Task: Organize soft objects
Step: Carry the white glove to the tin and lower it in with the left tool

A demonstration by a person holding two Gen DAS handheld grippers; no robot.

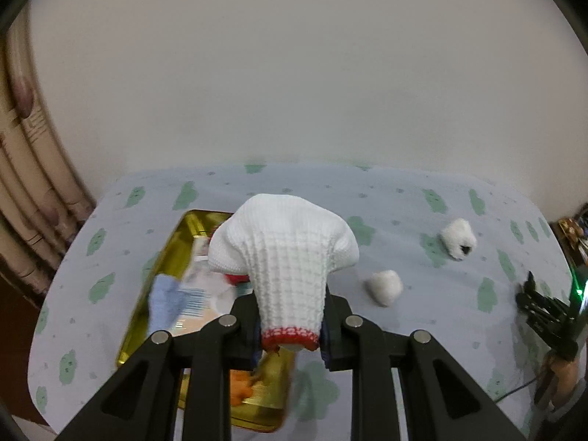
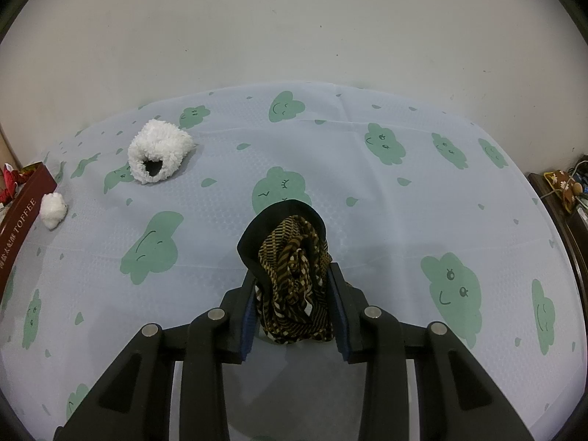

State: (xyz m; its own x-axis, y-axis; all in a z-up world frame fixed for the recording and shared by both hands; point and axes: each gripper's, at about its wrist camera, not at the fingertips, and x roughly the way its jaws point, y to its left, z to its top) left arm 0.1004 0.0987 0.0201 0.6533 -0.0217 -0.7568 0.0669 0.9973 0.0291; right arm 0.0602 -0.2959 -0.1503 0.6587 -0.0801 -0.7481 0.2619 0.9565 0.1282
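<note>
Left wrist view has the left gripper [image 1: 290,330] pinching a white waffle-knit glove with a red-trimmed cuff [image 1: 286,253] right at the cuff end, hanging over the gold metal tin tray [image 1: 161,264] that sits on the pale blue cloud-print tablecloth [image 1: 441,330]. Jaws are pressed in tight on the knit.

What could go wrong, as I see it: the grip is only on the narrow cuff, and all the bulk flops out past the fingers. Let go too near the tray's edge and the wide end could drape over the rim onto the cloth. That tray already looks crowded too, with a blue cloth, some paper packets and something orange, so the glove may just slide off the pile. The frame's a bit blurry, so I can't tell how far above the tray it is.

The glove's long axis runs from the cuff in the jaws straight away from the camera, its wide end pointing toward the wall.

Right wrist view: the right gripper [image 2: 294,305] is clamped on a bunched black and gold striped fabric [image 2: 294,272], held over the tablecloth. That bundle is loose, so a fold could slip out. A fluffy white slipper-like piece [image 2: 158,156] and a small white fluffy ball [image 2: 53,209] lie well apart from it.
</note>
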